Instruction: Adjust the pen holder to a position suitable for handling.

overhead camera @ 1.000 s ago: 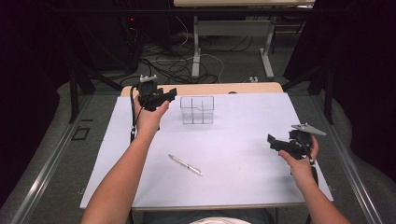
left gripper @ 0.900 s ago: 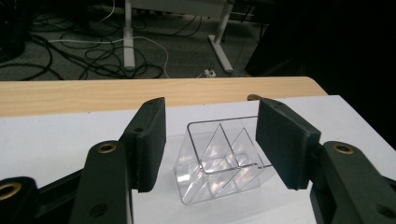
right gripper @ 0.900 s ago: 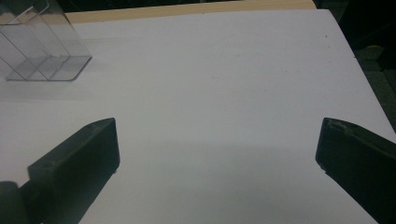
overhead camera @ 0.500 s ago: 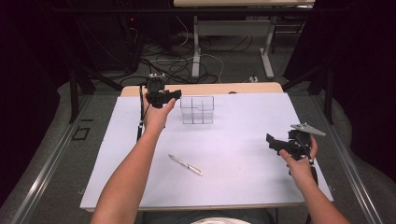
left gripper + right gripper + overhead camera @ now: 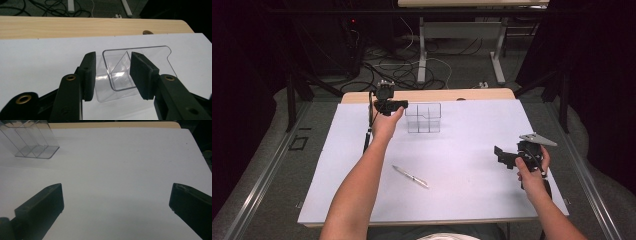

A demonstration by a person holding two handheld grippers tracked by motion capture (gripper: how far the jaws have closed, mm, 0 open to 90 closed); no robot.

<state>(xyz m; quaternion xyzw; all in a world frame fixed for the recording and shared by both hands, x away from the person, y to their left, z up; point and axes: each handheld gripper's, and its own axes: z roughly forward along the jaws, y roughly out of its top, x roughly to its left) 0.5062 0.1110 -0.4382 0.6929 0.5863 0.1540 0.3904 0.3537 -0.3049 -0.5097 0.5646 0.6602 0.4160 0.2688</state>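
On the white sheet (image 5: 462,150) — one clear organizer (image 5: 423,118), one pen (image 5: 410,176); left tool (image 5: 112,75) closing around its wall, right tool (image 5: 116,202) wide.

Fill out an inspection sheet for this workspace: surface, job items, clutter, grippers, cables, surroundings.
Surface: white sheet covering a wooden table; far edge strip bare.
Job's things: clear plastic organizer upright near the far edge, inner dividers visible.
Clutter: one pen lying loose on the sheet, nearer the person.
Grippers: left gripper straddles the organizer's near wall; its jaws have just been closing, pads not pressing yet. Right gripper open wide over bare sheet, nothing between the fingers.
Cables: black lead trailing from the left gripper; tangle of cables on the floor beyond.
Surroundings: table legs behind, dark room.
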